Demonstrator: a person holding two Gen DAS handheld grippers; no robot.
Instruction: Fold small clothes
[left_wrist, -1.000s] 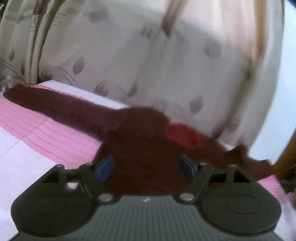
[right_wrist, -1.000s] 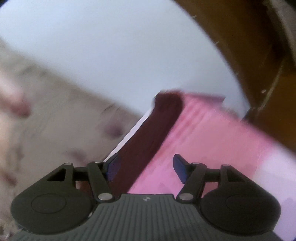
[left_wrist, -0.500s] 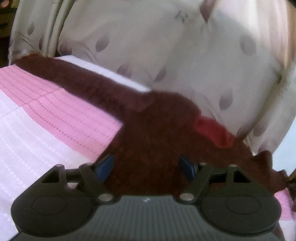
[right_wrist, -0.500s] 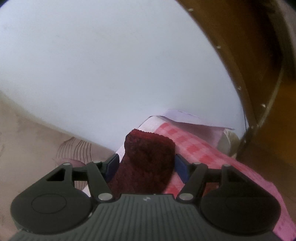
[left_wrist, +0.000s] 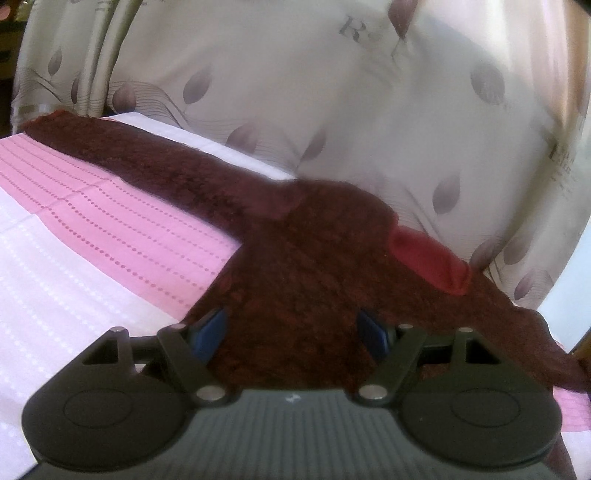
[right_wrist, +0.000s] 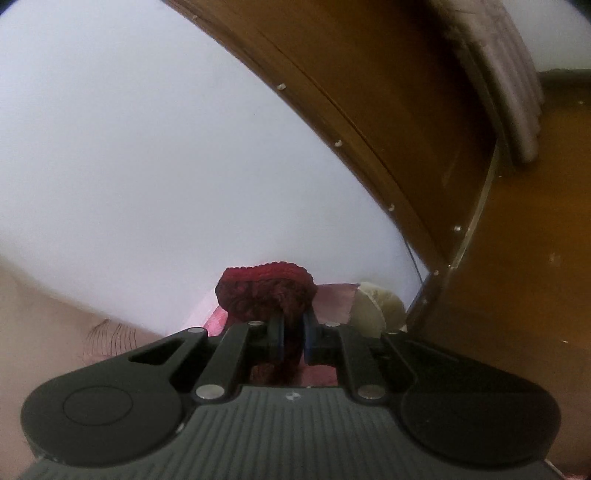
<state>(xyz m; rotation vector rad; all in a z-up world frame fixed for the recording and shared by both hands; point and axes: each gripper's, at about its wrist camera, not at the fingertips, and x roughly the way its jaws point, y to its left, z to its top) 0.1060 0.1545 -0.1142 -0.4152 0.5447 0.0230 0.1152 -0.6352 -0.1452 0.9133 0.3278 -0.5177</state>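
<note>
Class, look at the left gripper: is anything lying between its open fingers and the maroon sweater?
Nothing visible does. The left gripper is open, and the sweater already lies between its fingers on the pink bedcover. The right gripper is shut on a sleeve.

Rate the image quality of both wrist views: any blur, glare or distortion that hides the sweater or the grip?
Left wrist view: maroon sweater fairly sharp, curtain smeared at upper right, fisheye bending the bedspread stripes; left gripper clearly open. Right wrist view: pale wall nearly washed out, wooden frame curved by the lens, right gripper shut on a dim cuff.
</note>
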